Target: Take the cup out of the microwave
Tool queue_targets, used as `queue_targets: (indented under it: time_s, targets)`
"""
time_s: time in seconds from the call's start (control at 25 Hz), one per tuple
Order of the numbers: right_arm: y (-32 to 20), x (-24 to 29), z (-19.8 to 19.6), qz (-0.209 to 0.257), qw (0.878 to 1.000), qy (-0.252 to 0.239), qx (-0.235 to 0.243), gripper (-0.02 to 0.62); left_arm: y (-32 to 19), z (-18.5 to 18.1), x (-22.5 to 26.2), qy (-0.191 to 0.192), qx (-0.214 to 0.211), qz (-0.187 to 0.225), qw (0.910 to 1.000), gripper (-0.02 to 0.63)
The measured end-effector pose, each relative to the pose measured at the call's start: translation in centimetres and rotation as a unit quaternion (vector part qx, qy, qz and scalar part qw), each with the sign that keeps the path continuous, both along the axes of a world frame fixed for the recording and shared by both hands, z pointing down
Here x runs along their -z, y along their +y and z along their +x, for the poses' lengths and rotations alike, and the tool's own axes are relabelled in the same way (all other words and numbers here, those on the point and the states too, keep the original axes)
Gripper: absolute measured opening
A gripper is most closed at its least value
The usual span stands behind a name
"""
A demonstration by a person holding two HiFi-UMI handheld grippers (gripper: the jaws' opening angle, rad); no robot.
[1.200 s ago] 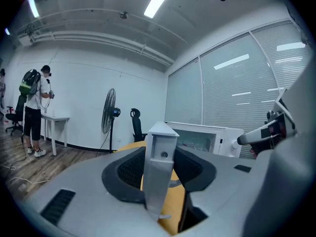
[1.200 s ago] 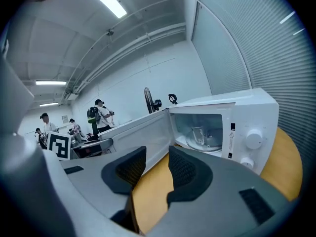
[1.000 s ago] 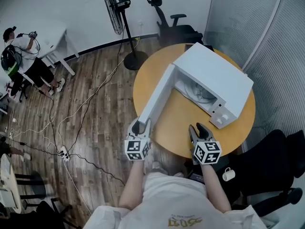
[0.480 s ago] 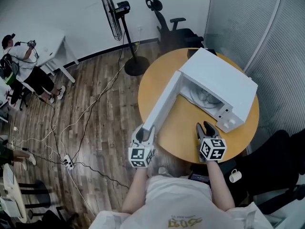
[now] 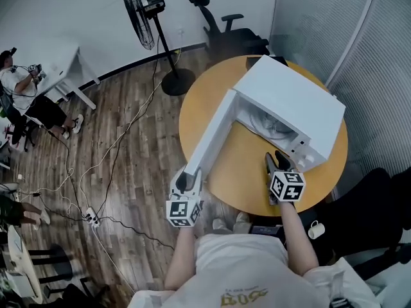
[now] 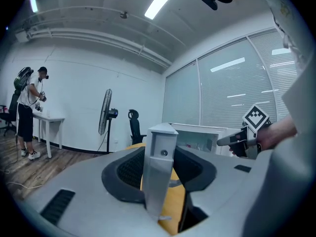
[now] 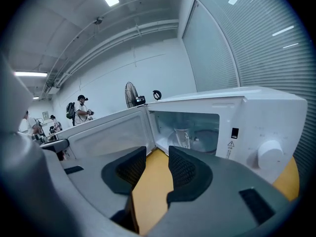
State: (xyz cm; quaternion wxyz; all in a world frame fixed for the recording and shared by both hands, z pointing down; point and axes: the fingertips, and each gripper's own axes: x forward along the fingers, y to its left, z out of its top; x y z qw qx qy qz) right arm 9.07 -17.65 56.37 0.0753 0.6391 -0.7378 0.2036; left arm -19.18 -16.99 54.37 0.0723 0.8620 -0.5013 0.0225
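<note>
On the round orange tabletop (image 5: 241, 165) a white microwave (image 5: 292, 101) stands with its door (image 5: 209, 133) open wide, reaching out past the tabletop's edge. At the door's free end the left tool (image 5: 185, 182) is clamped on the door's edge, the panel upright between both pads. Its partner, the right tool (image 5: 276, 160), has its jaws apart with nothing between them and points into the open cavity from just in front. Inside, on the turntable (image 5: 275, 128), the clear cup (image 7: 181, 136) stands upright, well apart from both tools.
</note>
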Motion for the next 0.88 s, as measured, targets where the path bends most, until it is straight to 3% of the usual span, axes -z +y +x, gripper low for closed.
queue_targets:
  time_s: [0.88]
  targets:
    - [-7.4, -6.1, 4.0, -0.049, 0.998, 0.028, -0.002, 0.14, 0.6, -0.1, 0.1, 0.003, 0.023, 0.003, 0.9997, 0.19]
